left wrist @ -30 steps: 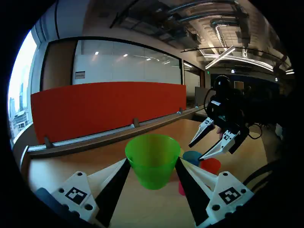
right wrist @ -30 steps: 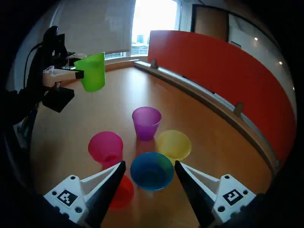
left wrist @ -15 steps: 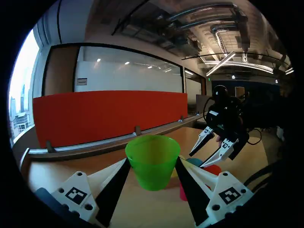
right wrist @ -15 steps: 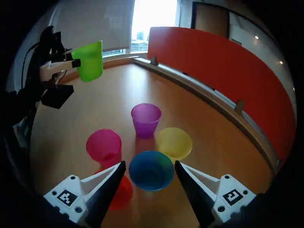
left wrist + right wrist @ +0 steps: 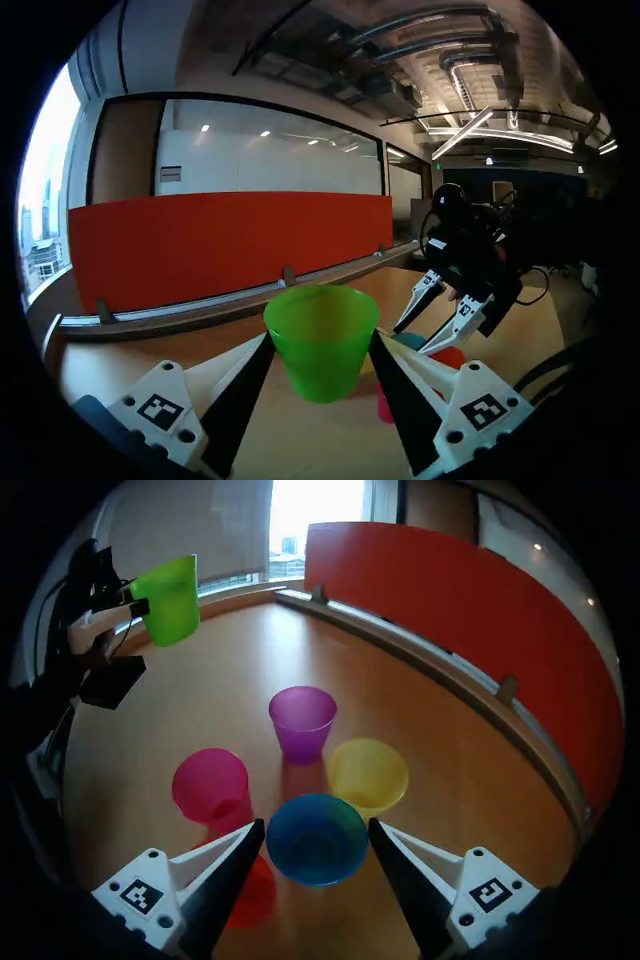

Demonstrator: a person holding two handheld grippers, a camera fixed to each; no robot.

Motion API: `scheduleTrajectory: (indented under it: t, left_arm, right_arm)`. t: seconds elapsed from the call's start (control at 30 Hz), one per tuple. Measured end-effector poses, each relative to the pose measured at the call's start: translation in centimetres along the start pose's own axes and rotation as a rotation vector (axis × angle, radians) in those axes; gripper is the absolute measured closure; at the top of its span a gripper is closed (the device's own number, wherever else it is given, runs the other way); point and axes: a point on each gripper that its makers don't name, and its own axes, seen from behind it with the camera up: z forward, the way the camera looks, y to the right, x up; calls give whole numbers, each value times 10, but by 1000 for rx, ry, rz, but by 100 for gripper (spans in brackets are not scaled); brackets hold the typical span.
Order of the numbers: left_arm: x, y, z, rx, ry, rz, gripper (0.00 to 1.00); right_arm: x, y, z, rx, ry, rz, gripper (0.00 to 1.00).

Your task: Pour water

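Evidently at the carry, the left claw (image 5: 320, 342) clamps the green cup (image 5: 322, 360) upright over the worktop's (image 5: 240, 680) far left, while the right claw (image 5: 310, 830) stands apart around the near blue cup (image 5: 316, 852), probably the target for tipping.

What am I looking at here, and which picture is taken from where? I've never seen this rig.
No robot arm: a person holds tongs in each hand, and a fisheye camera rides on each, looking along its two fingers. The left gripper view comes from the left tongs, shut on a green cup held above the wooden table. The right gripper view looks down from the right tongs, open, their fingers framing a blue cup. Near it stand a purple cup, a pink cup, a yellow cup and a red cup. Each view also catches the other tongs farther off.
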Motion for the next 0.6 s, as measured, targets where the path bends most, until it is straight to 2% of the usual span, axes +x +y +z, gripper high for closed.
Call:
scheduleTrajectory:
  t: [0.6]
  left_arm:
    - [-2, 1, 0, -10, -2, 1, 17]
  right_arm:
    - [-9, 0, 0, 5, -42, 12, 0]
